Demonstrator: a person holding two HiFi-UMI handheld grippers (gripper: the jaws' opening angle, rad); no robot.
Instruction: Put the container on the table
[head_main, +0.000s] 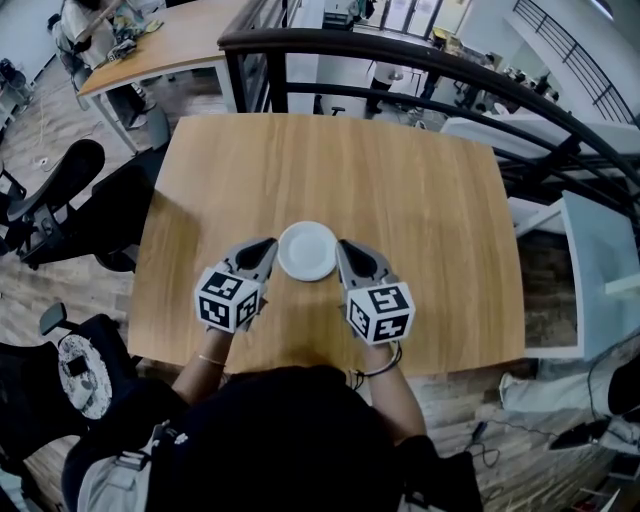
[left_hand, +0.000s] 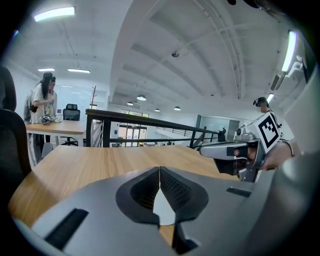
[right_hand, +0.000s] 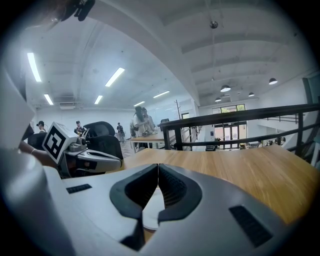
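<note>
A round white container (head_main: 307, 250) is over the near middle of the wooden table (head_main: 420, 200), held between both grippers. My left gripper (head_main: 268, 245) is shut on its left rim and my right gripper (head_main: 343, 245) on its right rim. In the left gripper view the jaws (left_hand: 160, 170) meet at the tips, with a sliver of the white container (left_hand: 164, 210) in the gap behind them. The right gripper view shows the same: shut jaws (right_hand: 158, 167) and a piece of the container (right_hand: 152, 210). Whether it touches the tabletop I cannot tell.
A black railing (head_main: 420, 60) runs behind the table's far edge. Black office chairs (head_main: 60, 200) stand to the left, and another desk (head_main: 170, 40) with a person lies beyond. White furniture (head_main: 590, 260) sits to the right.
</note>
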